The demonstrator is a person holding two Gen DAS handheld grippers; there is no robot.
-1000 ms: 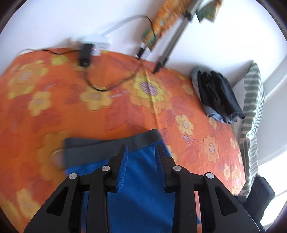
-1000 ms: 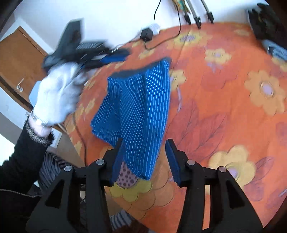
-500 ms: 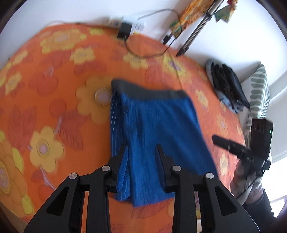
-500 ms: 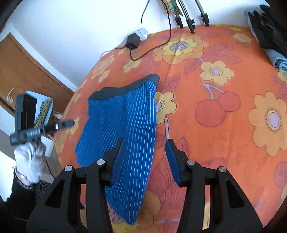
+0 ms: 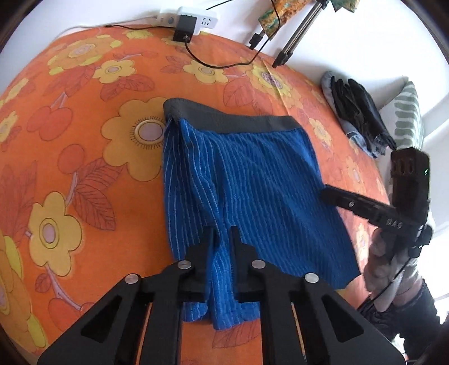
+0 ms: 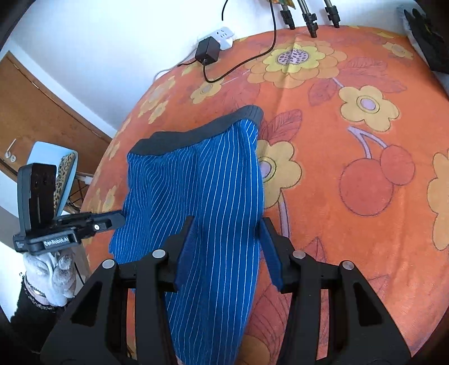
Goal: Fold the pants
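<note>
Pants [image 5: 247,179]: lay on bedspread [image 5: 84,118]
Power strip [image 5: 190,18]: behind pants
Clothes pile [image 5: 356,115]: right of pants

Your pants [image 5: 247,179] were blue with thin pale stripes and a dark grey waistband [image 5: 224,120]. They lay spread on the orange flowered bedspread, waistband toward the far wall, hem toward you. One side edge was doubled over, and the hem end looked bunched.

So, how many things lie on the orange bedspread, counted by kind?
Blue striped shorts: 1
Pile of dark clothes: 1
Black charger: 1
White power strip: 1
Tripod feet: 3
Total: 7
</note>
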